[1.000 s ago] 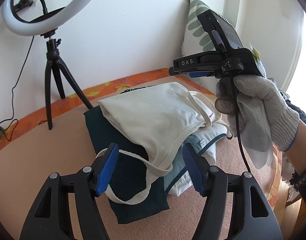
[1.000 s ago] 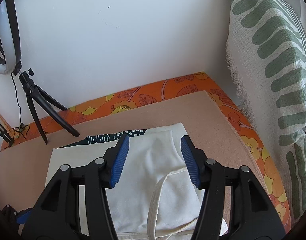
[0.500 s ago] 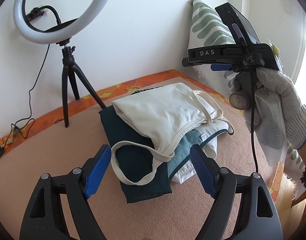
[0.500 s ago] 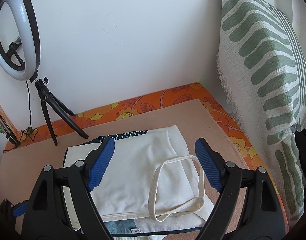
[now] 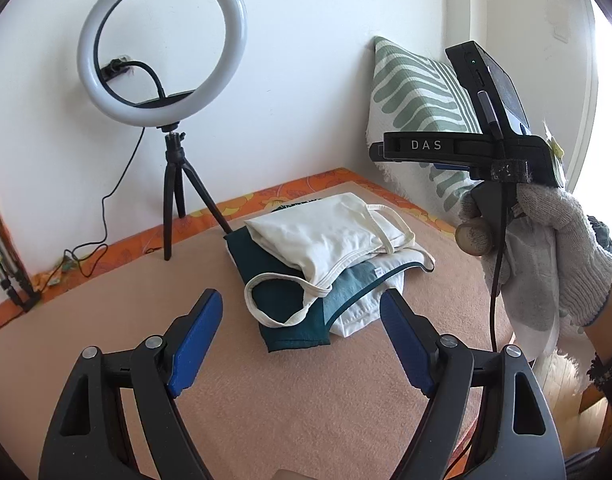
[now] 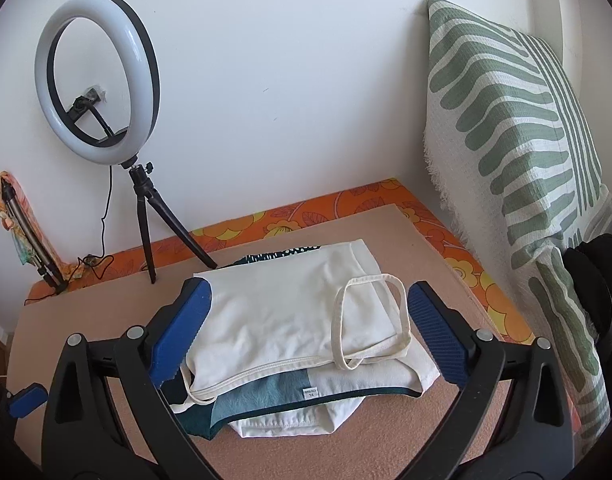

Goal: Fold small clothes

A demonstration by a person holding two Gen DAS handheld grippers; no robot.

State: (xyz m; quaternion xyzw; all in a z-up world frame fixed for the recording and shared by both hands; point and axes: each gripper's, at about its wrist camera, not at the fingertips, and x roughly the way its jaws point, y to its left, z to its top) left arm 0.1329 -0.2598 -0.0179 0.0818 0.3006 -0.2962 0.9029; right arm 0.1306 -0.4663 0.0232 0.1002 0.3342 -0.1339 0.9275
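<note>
A folded cream strappy top [image 5: 330, 236] [image 6: 290, 320] lies on top of a small stack of folded clothes, over a dark teal garment [image 5: 282, 300] [image 6: 250, 396] and a white one [image 6: 290, 424]. The stack rests on the tan mat [image 5: 266, 400] [image 6: 386, 440]. My left gripper [image 5: 302, 336] hangs open above the mat, short of the stack, with nothing between its fingers. My right gripper [image 6: 306, 340] is above the stack, its jaws opening wide and clear of the cloth. A gloved hand [image 5: 554, 264] holds that right gripper in the left wrist view.
A ring light on a black tripod [image 5: 174, 184] [image 6: 146, 216] stands at the back left with its cable trailing. A green-patterned white cushion [image 5: 418, 120] [image 6: 514, 152] leans at the right. An orange floral mattress edge [image 6: 346, 204] borders the mat against the wall.
Both grippers have drawn back and up from the stack. The left jaws widened off the loose strap. The right jaws opened wide over the cream top, which stays on the stack.
</note>
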